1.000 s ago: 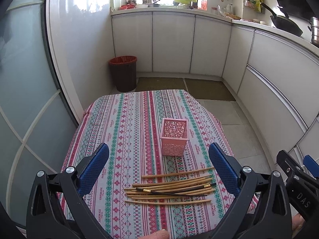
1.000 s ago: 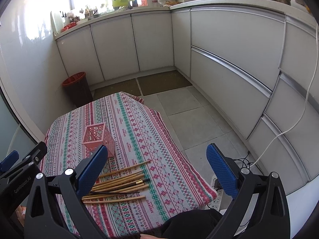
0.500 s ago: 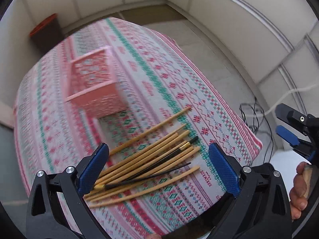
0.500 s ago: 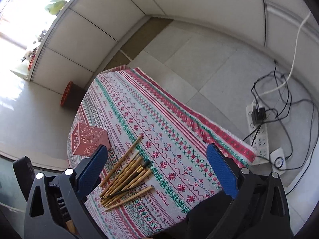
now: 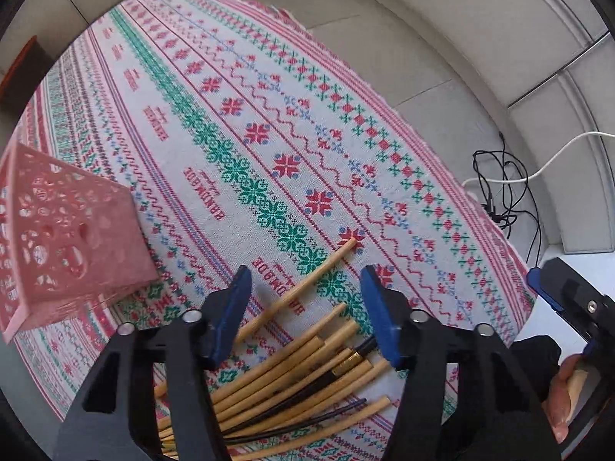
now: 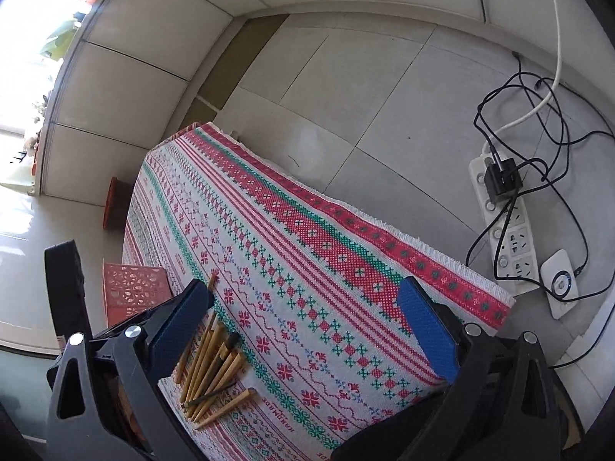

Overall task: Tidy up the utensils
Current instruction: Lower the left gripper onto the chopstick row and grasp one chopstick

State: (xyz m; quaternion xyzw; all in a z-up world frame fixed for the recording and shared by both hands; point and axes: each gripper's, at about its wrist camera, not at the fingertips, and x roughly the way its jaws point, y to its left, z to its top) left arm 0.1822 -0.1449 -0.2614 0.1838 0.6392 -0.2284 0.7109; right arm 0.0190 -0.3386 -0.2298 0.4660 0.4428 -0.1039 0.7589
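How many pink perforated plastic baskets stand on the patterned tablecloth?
1. The pink perforated plastic basket stands upright on the patterned tablecloth, just beyond the pile of bamboo chopsticks and apart from it. Part of the cloth is out of view, so another could be hidden.

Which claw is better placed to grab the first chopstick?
Left, probably. The left claw points down over the chopsticks, its half-closed jaws having just been narrowing around the lone top stick, not yet gripping. The right claw hangs wide open over bare cloth, beside the pile.
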